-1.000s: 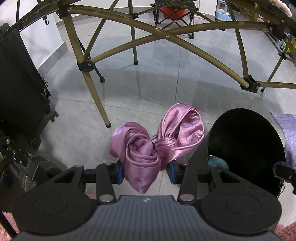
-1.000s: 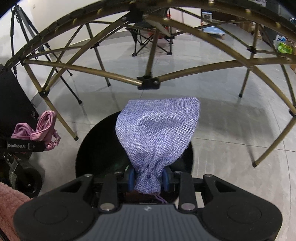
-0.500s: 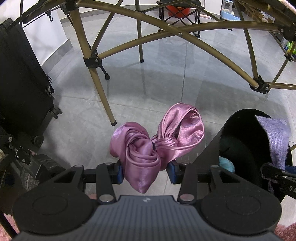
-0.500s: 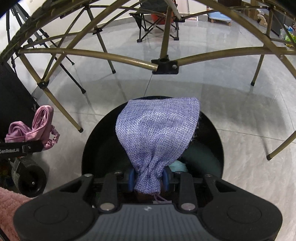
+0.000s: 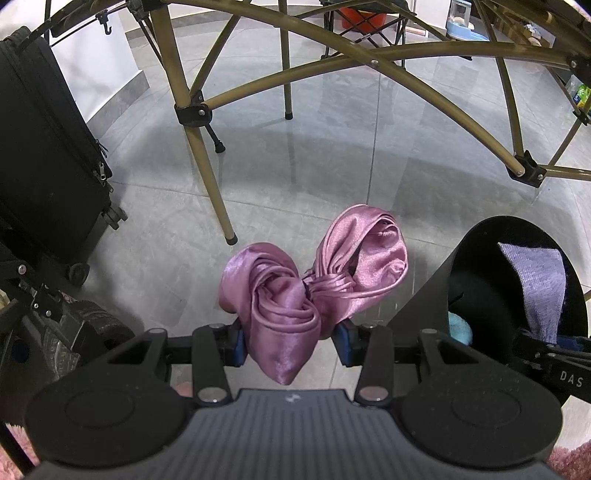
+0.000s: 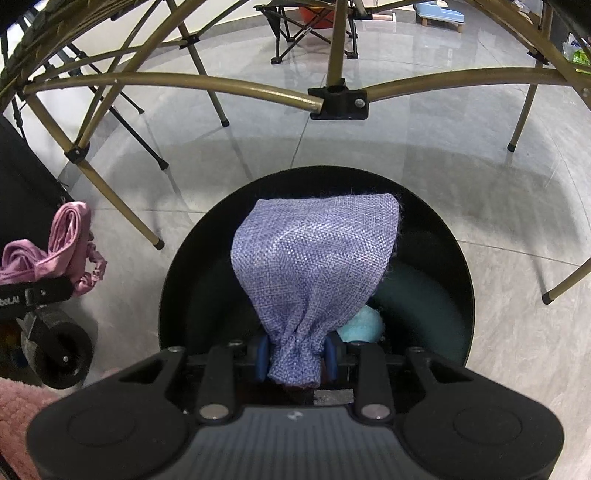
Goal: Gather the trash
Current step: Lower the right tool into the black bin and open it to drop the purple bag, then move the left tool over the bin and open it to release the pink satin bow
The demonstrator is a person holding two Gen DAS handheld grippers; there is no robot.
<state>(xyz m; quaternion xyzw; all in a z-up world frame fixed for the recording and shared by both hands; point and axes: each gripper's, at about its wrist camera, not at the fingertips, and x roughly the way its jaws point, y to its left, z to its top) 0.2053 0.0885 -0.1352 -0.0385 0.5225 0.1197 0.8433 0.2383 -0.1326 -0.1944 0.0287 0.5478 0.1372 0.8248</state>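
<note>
My right gripper (image 6: 294, 356) is shut on the gathered neck of a blue-purple woven pouch (image 6: 314, 258), which hangs over the mouth of a round black bin (image 6: 177, 280). A light blue fuzzy ball (image 6: 364, 325) lies inside the bin. My left gripper (image 5: 290, 341) is shut on a knotted pink satin cloth (image 5: 314, 280), held above the grey floor to the left of the bin (image 5: 432, 306). In the left wrist view the pouch (image 5: 535, 284) shows inside the bin's opening. The pink cloth (image 6: 55, 254) appears at the left of the right wrist view.
A bronze folding frame (image 6: 336, 103) with thin legs arches over the tiled floor beyond the bin. A black wheeled suitcase (image 5: 40, 155) stands at the left. A black wheel (image 6: 66, 349) and pink fluffy fabric (image 6: 18, 413) sit near the lower left. A folding chair (image 6: 310, 26) stands far back.
My right gripper has come down and forward with the pouch, so the bin's mouth now fills the view beneath it. The left gripper holds the pink cloth almost still.
</note>
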